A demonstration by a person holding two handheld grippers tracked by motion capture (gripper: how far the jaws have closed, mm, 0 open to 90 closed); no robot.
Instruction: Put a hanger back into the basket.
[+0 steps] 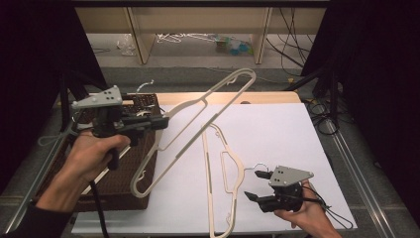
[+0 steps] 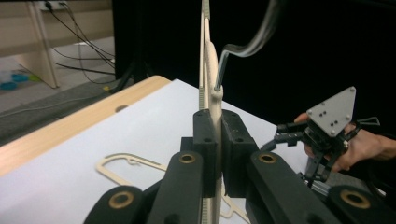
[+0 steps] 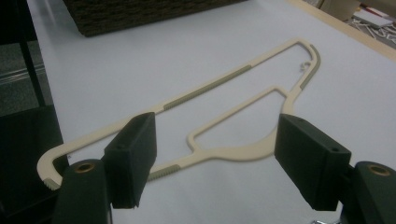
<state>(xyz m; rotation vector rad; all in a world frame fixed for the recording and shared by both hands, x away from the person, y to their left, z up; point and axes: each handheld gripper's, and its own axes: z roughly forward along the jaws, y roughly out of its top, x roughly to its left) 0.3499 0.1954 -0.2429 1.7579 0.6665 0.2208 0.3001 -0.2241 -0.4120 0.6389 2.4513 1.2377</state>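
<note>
Nearest the person, the right tool (image 1: 256,186) hung with jaws spread and empty just above a cream hanger (image 1: 221,176) lying flat on the white counter (image 1: 277,134). That one looked thin, light and stiff; the thick neck by its hook seemed the surest hold. Farther out, the left tool (image 1: 161,122) was clenched on the neck of the lifted hanger (image 1: 198,119), tilted in the air beside the wicker basket (image 1: 126,183). Smooth plastic probably slips.

I found nothing I could read anywhere. My grippers, the hangers, the basket and the white table cover bore no lettering, brand, number or sign that showed.
</note>
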